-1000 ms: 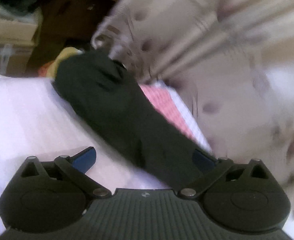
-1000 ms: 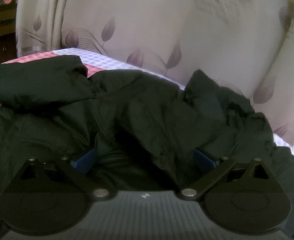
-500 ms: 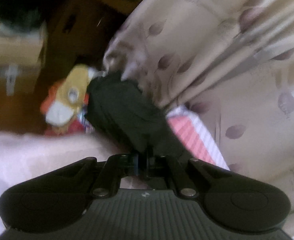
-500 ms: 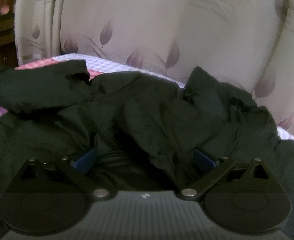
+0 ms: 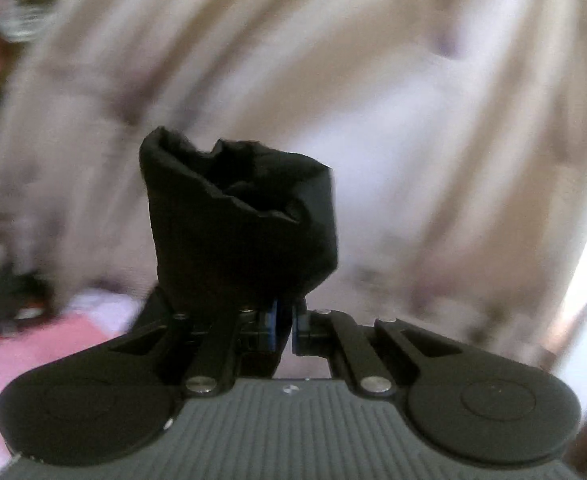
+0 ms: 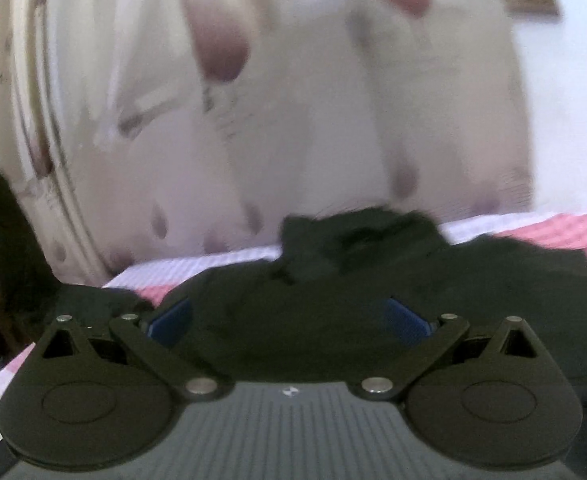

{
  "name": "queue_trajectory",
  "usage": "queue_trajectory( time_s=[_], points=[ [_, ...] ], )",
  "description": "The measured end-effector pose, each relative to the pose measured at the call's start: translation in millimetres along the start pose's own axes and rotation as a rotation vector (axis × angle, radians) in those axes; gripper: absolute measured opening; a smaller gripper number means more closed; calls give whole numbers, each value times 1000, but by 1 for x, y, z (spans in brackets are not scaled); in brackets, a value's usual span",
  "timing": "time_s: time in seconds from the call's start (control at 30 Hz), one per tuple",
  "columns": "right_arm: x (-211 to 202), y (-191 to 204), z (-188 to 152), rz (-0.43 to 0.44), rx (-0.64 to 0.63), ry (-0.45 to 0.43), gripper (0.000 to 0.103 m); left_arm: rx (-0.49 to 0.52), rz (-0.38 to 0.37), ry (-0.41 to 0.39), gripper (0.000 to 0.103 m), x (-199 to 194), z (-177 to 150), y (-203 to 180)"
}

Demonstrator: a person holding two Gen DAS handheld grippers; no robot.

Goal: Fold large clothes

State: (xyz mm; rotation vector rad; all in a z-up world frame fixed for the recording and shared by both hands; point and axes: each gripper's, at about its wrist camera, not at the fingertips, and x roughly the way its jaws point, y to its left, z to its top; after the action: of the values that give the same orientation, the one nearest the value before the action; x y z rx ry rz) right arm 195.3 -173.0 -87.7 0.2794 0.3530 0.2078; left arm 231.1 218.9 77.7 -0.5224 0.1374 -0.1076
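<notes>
Since a second ago your left gripper [image 5: 283, 326] has pinched the sleeve [image 5: 241, 224] and lifted it off the bed [image 6: 553, 232], right gripper [image 6: 289, 318] spread over the jacket [image 6: 333, 300]; carry it squarely across the body before releasing.

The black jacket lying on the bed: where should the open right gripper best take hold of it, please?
Probably the raised bunched fold at the far edge of the black jacket. It stands up from the flat cloth, so the right gripper, jaws wide, could come straight forward and pinch it.
</notes>
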Motion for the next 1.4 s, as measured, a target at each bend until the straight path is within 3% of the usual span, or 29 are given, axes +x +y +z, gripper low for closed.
queue_trajectory(
  time_s=[0.13, 0.2, 0.3, 0.4, 0.43, 0.47, 0.53, 0.67, 0.8, 0.93, 1.03, 1.1, 1.17, 1.2, 1.23, 1.33, 1.4],
  points=[
    [-41, -39, 5, -44, 19, -23, 103, 107, -168, 61, 6, 27, -42, -96],
    [-60, -58, 4, -67, 31, -37, 103, 181, -225, 114, 6, 45, -77, -140],
    [-78, -86, -1, -107, 54, -39, 103, 232, -300, 223, 13, 72, -134, -176],
    [-90, -114, -8, -134, 105, -33, 103, 359, -338, 282, 49, 87, -196, -198],
    [-93, -123, -10, -139, 128, -29, 103, 394, -337, 286, 74, 87, -214, -201],
    [-95, -132, -11, -139, 152, -26, 103, 410, -334, 284, 93, 84, -227, -201],
    [-99, -143, -11, -132, 182, -24, 103, 423, -339, 248, 102, 71, -242, -194],
    [-96, -153, -1, -77, 206, -33, 103, 409, -320, 261, 103, 59, -245, -164],
    [-74, -159, 18, 2, 242, -7, 103, 351, -199, 251, 103, 56, -229, -111],
    [-18, -154, 42, 38, 221, 81, 103, 269, -16, 249, 101, 74, -214, -58],
    [33, -145, 56, 18, 173, 166, 103, 154, 47, 260, 100, 81, -205, -24],
    [69, -140, 57, -14, 135, 248, 103, 132, 79, 267, 101, 84, -205, -13],
    [96, -136, 51, -38, 109, 307, 62, 156, 107, 295, 102, 91, -207, -8],
    [104, -134, 48, -25, 108, 347, 22, 174, 121, 308, 102, 94, -210, -5],
    [104, -133, 45, -22, 118, 349, 19, 188, 131, 311, 102, 92, -213, -1],
    [69, -133, 48, 14, 124, 223, 8, 163, 111, 318, 102, 91, -216, 10],
    [43, -140, 47, -38, 105, 150, 3, 152, 109, 314, 103, 91, -220, 14]
  ],
)
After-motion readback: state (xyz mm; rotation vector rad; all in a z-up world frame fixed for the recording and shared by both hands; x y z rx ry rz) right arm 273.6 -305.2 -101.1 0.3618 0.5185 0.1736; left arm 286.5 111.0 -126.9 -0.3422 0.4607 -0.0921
